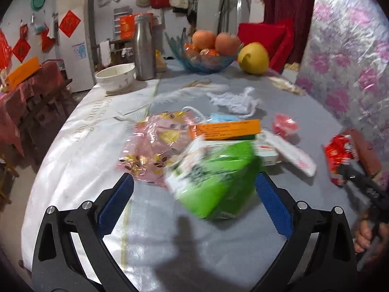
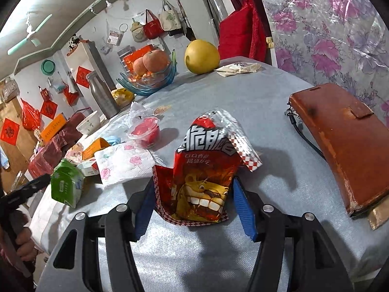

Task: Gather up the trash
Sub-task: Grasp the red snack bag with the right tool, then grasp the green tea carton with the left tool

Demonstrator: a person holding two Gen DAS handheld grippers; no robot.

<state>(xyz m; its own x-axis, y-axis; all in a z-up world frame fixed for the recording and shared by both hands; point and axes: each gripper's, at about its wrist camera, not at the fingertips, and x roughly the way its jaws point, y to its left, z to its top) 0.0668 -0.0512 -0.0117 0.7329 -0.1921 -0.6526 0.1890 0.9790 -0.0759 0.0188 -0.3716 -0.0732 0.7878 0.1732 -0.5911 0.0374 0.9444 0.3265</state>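
Observation:
My left gripper is open around a blurred green and white carton, which touches only the right pad; it also shows in the right wrist view. My right gripper straddles a red snack bag with a lion face, its pads against the bag's sides; the bag also shows in the left wrist view. Other trash on the grey table: a pink wrapper, an orange box, crumpled white tissue, a floral napkin, and a red cup.
A brown leather wallet lies to the right of the snack bag. At the table's far end stand a blue fruit bowl, a yellow pomelo, a steel bottle and a white bowl. A flowered wall cover borders the right side.

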